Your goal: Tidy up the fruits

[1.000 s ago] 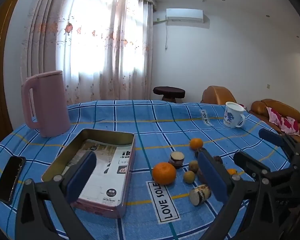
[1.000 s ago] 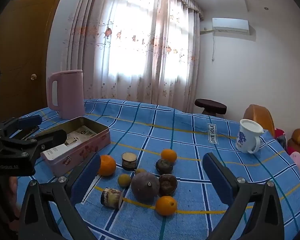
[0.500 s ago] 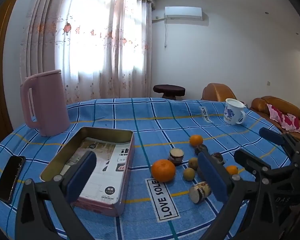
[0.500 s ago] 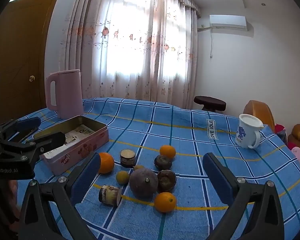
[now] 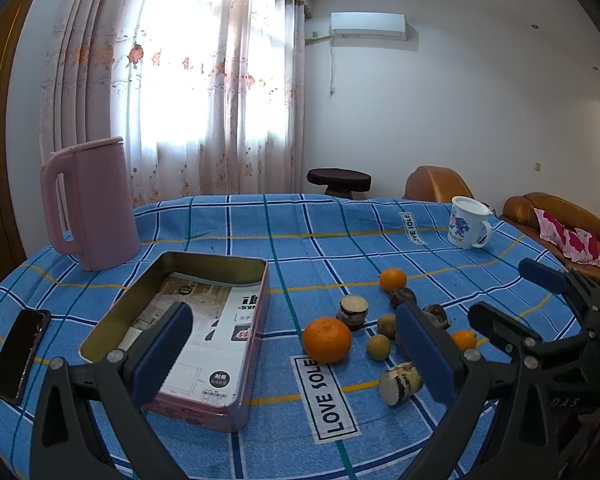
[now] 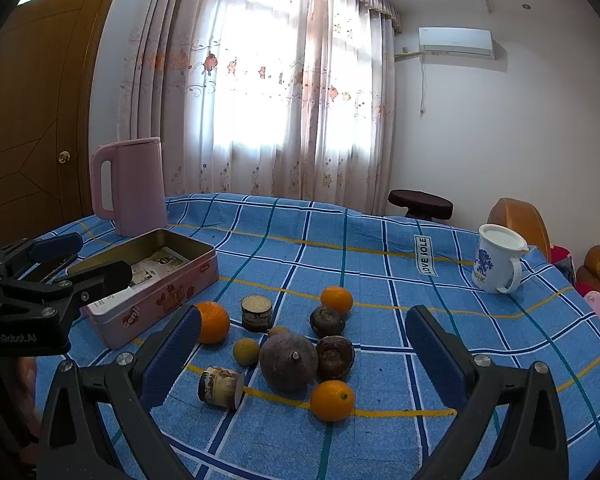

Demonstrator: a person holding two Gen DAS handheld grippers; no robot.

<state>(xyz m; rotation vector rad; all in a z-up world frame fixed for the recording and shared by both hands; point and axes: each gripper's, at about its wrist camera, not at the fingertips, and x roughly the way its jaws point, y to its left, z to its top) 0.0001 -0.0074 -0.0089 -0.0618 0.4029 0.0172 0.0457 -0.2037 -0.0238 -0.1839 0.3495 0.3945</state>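
Basically pre-grasp: left gripper point(image 5: 296, 344) and right gripper point(image 6: 302, 348) hover, jaws apart, empty; fruits loose beside tin point(image 5: 256, 304). Next probably: pinch big orange point(image 5: 327, 339).

The left camera sits low over the table, looking forward between its wide-apart claw fingers point(image 5: 296, 348). The pink tin point(image 5: 252, 376) is close, just ahead on the left. The right camera looks the same way, with the fruit close between its claw point(image 6: 302, 354). Both see the tin point(image 6: 160, 300), big orange point(image 5: 327, 339) point(image 6: 212, 322) and mug point(image 5: 467, 227) point(image 6: 496, 258).
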